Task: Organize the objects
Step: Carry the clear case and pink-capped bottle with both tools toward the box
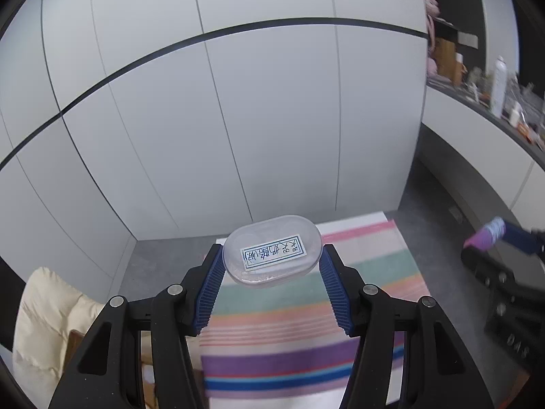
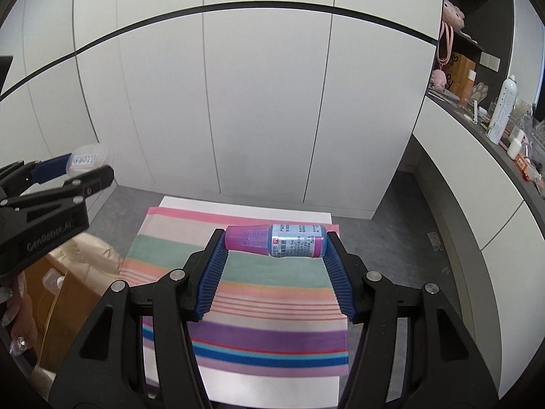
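My left gripper (image 1: 272,257) is shut on a clear oval plastic case (image 1: 272,250) with a white handwritten label, held in the air above a striped cloth (image 1: 299,337). My right gripper (image 2: 276,243) is shut on a small bottle (image 2: 276,240) with a pink cap and blue label, held sideways between the fingertips above the same cloth (image 2: 259,303). In the right wrist view the left gripper (image 2: 85,167) with the case (image 2: 87,158) is at the far left. In the left wrist view the bottle (image 1: 487,237) in the right gripper shows at the right edge.
The striped cloth lies on a white table (image 2: 245,204). White cabinet doors (image 2: 265,102) stand behind. A dark counter (image 2: 511,156) at right carries bottles and clutter. A cream cushion (image 1: 44,320) and a cardboard box (image 2: 68,306) sit lower left.
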The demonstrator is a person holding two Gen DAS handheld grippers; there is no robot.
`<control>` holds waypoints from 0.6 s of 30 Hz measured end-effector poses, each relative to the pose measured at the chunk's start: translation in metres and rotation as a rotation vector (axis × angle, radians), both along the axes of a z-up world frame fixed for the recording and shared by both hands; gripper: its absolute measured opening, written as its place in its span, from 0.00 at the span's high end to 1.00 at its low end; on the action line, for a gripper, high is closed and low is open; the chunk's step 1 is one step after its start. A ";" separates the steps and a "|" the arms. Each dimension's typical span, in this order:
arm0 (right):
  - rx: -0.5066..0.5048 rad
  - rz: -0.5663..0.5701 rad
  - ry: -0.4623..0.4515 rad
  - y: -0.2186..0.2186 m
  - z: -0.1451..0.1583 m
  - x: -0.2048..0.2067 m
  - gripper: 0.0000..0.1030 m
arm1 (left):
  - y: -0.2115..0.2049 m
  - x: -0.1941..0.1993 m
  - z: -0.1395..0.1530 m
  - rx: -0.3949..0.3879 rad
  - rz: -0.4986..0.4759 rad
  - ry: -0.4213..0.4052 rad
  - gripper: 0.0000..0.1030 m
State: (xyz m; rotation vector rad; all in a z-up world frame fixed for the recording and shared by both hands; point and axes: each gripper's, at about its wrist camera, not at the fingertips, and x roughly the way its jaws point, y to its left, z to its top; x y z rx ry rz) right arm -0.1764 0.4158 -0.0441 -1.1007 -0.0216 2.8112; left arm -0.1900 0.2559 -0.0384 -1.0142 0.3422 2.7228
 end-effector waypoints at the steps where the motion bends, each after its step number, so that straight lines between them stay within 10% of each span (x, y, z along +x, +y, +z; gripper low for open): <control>1: 0.005 0.002 -0.003 -0.003 0.000 0.006 0.42 | -0.005 0.009 0.000 -0.001 -0.009 -0.003 0.44; 18: -0.006 0.051 -0.037 -0.039 -0.019 0.049 0.42 | -0.104 0.043 -0.034 -0.003 0.097 -0.033 0.44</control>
